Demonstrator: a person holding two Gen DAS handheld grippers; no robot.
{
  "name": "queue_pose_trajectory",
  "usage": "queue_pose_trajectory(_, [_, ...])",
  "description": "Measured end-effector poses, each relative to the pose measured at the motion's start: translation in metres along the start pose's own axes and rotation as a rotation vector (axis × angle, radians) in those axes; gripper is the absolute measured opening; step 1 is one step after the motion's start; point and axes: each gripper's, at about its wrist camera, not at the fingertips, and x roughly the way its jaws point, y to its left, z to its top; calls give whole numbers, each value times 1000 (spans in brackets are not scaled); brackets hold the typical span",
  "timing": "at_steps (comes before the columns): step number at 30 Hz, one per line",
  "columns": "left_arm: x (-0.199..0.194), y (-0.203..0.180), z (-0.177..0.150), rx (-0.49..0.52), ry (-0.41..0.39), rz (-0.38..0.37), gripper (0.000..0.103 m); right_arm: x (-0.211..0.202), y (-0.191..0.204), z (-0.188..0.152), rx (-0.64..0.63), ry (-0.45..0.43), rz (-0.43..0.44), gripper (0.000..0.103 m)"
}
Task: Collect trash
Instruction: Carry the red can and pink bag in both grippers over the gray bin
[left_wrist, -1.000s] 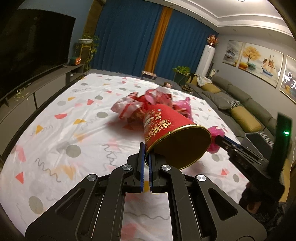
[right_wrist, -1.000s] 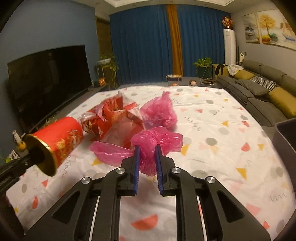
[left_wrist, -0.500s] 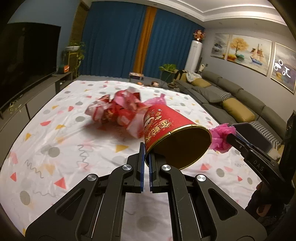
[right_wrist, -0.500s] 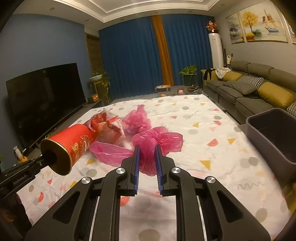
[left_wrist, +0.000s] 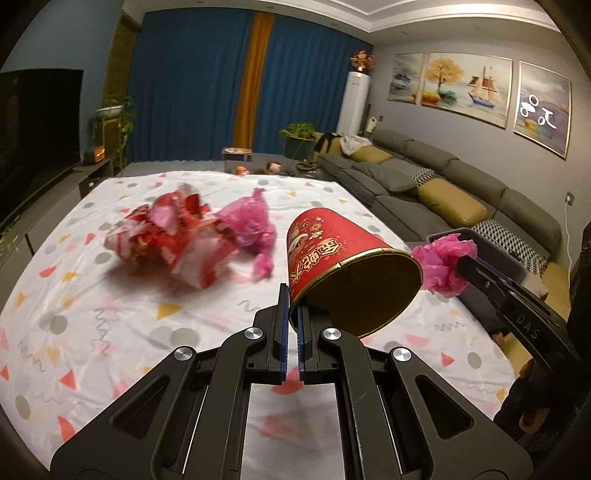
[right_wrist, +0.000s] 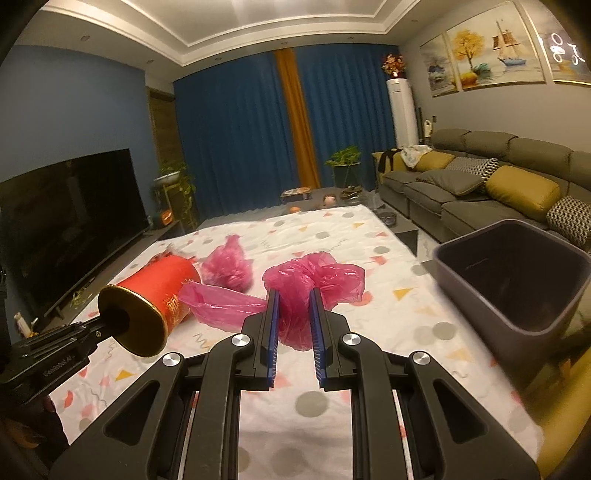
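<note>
My left gripper (left_wrist: 291, 314) is shut on the rim of a red paper cup (left_wrist: 332, 254) with a gold inside, held tilted above the cloth; the cup also shows in the right wrist view (right_wrist: 155, 295). My right gripper (right_wrist: 293, 314) is shut on a crumpled pink plastic bag (right_wrist: 314, 277), which shows at the right of the left wrist view (left_wrist: 443, 266). A dark grey trash bin (right_wrist: 480, 291) stands to the right of the right gripper, open and empty-looking.
A red and white wrapper heap (left_wrist: 173, 236) and another pink bag (left_wrist: 251, 225) lie on the patterned white cloth (left_wrist: 110, 314). A grey sofa (right_wrist: 480, 184) runs along the right, a television (right_wrist: 66, 221) stands on the left.
Both grippers have swung to the right with their loads. The trash bin has come into the right wrist view and grown larger. The wrapper heap has slid left in the left view.
</note>
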Motion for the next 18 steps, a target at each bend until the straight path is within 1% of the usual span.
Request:
queue_pose_trajectory(5, [11, -21, 7, 33, 7, -35, 3, -9, -17, 4, 13, -24, -43, 17])
queue_pose_trajectory(8, [16, -38, 15, 68, -2, -55, 3, -13, -27, 6, 20, -37, -72, 17])
queue_pose_trajectory(11, [21, -56, 27, 90, -10, -93, 3, -17, -42, 10, 30, -54, -113, 17])
queue_pose_trajectory(14, [30, -78, 35, 129, -20, -113, 3, -22, -60, 15, 45, -82, -162, 17])
queue_pose_trajectory(18, [49, -113, 45, 172, -20, -166, 3, -29, -84, 22, 48, -123, -259, 17])
